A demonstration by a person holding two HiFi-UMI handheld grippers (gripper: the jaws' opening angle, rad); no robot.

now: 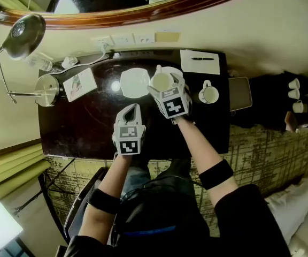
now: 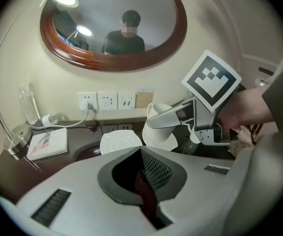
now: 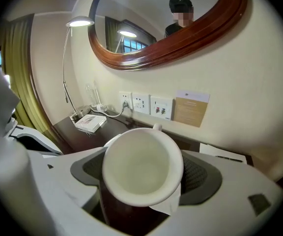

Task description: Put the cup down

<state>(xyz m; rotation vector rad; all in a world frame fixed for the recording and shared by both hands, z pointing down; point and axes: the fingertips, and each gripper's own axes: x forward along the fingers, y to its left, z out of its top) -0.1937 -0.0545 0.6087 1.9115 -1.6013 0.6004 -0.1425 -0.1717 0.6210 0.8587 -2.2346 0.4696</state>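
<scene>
Right gripper (image 1: 166, 87) fingers spread wide, clamped round cup (image 3: 142, 173), tilted beside saucer (image 1: 135, 82), likely landing spot; left gripper (image 1: 132, 110) fingers pressed together, empty, keeping clear.

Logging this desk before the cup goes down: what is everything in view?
desk: one, dark, under mirror
mirror: one, wood-framed, wall
lamp: one, silver, desk left
booklet: one, white, beside lamp
saucers: two, white, desk middle
held cup: one, white, in right gripper
second cup: one, white, desk right
notepad with pen: one, white, desk back right
sockets: several, white, wall
left gripper: one, white, shut, empty, over desk front
right gripper: one, white, gripping held cup
</scene>
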